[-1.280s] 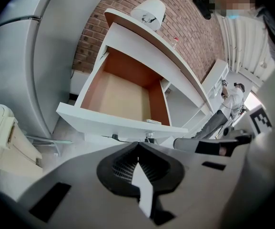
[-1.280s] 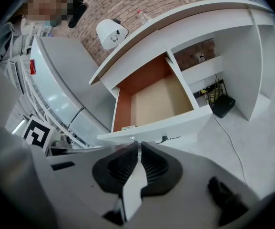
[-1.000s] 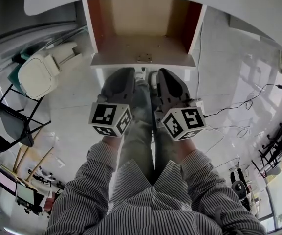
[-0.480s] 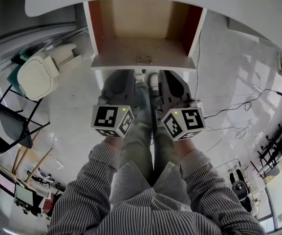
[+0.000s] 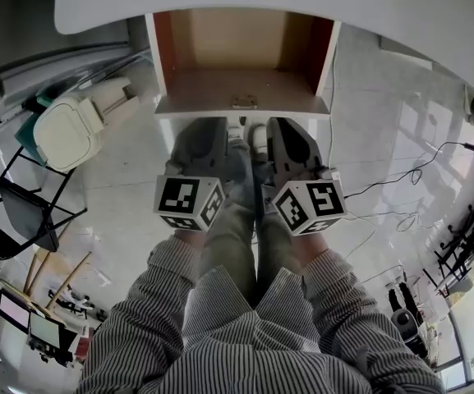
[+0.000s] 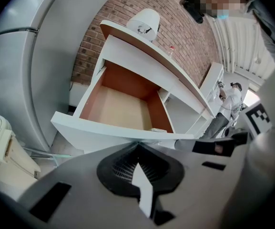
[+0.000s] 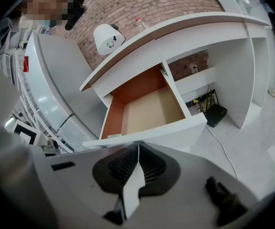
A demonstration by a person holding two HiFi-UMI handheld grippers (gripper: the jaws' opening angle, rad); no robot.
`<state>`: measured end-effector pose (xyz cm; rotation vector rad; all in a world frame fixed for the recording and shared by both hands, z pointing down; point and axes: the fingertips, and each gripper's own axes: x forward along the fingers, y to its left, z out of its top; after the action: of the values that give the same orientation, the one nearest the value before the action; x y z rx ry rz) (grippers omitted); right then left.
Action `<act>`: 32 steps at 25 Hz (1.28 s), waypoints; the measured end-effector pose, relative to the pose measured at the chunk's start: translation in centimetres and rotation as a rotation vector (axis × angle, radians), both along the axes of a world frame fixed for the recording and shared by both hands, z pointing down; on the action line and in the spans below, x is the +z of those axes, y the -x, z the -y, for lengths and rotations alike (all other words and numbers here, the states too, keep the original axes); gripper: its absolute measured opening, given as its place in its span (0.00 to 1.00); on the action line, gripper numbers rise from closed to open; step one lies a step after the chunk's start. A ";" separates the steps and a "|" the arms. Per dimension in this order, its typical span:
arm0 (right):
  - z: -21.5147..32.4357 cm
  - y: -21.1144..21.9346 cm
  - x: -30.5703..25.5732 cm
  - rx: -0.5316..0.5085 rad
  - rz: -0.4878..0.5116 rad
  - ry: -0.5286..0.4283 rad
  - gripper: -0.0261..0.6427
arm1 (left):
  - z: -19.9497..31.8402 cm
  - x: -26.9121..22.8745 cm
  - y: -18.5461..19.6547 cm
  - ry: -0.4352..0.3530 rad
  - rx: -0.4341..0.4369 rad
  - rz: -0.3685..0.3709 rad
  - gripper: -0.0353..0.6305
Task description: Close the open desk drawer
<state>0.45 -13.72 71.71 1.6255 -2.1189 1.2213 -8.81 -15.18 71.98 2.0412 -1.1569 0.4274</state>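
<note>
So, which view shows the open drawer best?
The right gripper view: nearly the whole drawer shows, pulled out under the desk top. The head view looks down into it, but the desk top hides its back. The left gripper view shows it at a slant.

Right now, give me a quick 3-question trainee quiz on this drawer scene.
1. True or false: the desk drawer is fully shut.
2. The left gripper has its jaws: A) wide apart, B) together, C) clamped on a cable.
3. Fill in: the left gripper and the right gripper both point at the drawer's white ____ panel.

Key: 1 false; 2 B; 3 front.
</note>
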 end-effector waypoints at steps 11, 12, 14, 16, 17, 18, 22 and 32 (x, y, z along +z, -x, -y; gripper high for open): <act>2.1 -0.2 -3.5 0.064 0.015 0.005 0.06 | 1.8 -3.4 -0.2 -0.016 0.025 -0.036 0.07; 2.3 -0.2 -3.8 0.065 0.013 0.005 0.06 | 2.0 -3.7 -0.3 -0.018 0.030 -0.033 0.07; 2.6 -0.2 -4.5 0.067 0.009 -0.001 0.06 | 2.3 -4.4 -0.3 -0.023 0.037 -0.030 0.07; 3.1 -0.3 -5.0 0.076 0.010 -0.012 0.06 | 2.8 -4.9 -0.4 -0.031 0.043 -0.034 0.07; 3.4 -0.3 -5.3 0.082 0.011 -0.019 0.06 | 3.0 -5.0 -0.5 -0.034 0.049 -0.036 0.07; 3.7 -0.3 -5.5 0.086 0.010 -0.026 0.06 | 3.3 -5.1 -0.6 -0.037 0.056 -0.036 0.07; 4.5 -0.5 -6.6 0.091 0.010 -0.047 0.06 | 3.9 -5.9 -1.1 -0.034 0.060 -0.047 0.07; 4.9 -0.7 -6.9 0.081 -0.010 -0.054 0.06 | 4.3 -6.1 -1.5 -0.031 0.060 -0.056 0.07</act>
<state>1.14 -18.66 64.78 1.7524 -2.1167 1.1859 -7.27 -19.48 65.85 2.1058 -1.0778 0.3816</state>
